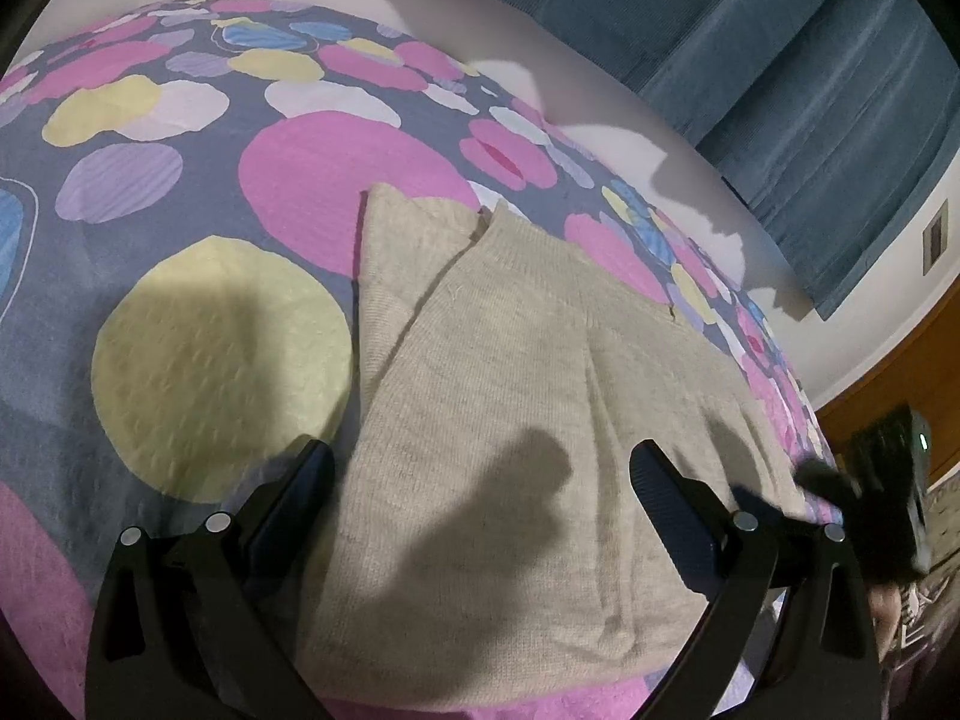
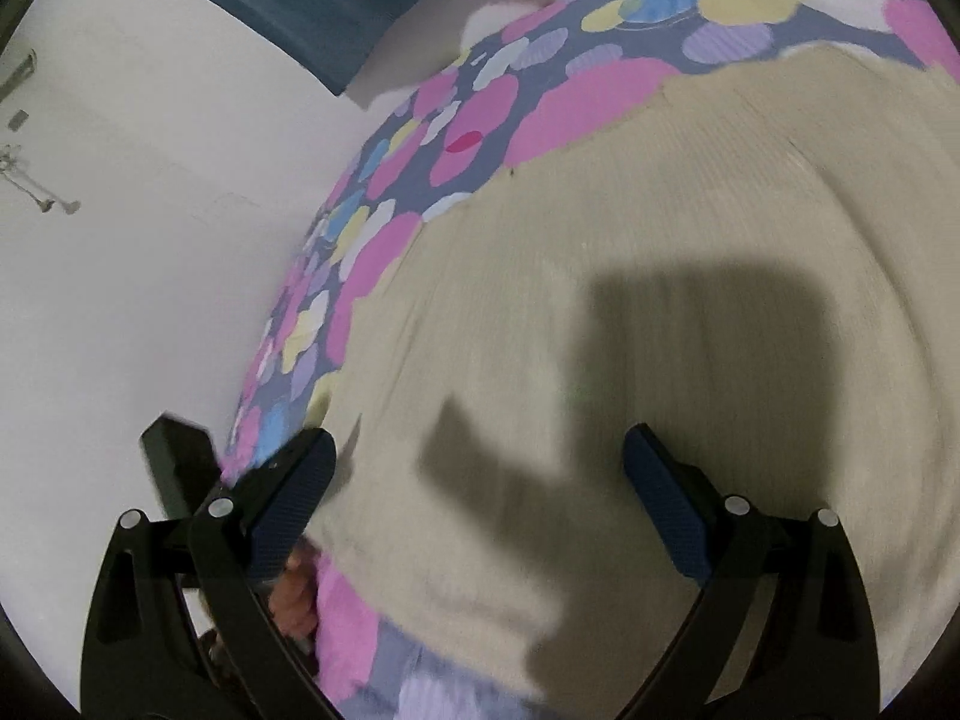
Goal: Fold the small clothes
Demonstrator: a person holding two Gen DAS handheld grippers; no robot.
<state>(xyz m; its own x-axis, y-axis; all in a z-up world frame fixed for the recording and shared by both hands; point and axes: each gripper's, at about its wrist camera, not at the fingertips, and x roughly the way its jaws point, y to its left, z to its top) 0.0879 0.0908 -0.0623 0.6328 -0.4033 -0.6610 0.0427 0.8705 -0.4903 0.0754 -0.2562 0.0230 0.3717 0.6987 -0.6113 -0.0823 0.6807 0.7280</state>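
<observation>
A beige knit garment (image 1: 510, 372) lies spread flat on a bed covered by a bedspread (image 1: 210, 180) of pink, yellow and blue circles. The left hand-held gripper (image 1: 480, 480) hovers over the garment's near part, fingers spread wide and empty. The right hand-held gripper (image 2: 477, 468), also wide and empty, hangs above the same cloth (image 2: 600, 240), near a white wall (image 2: 150, 240).

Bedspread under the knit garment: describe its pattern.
Grey-blue bedspread with pink, yellow, lilac and blue blobs; clearest in the left wrist view.
</observation>
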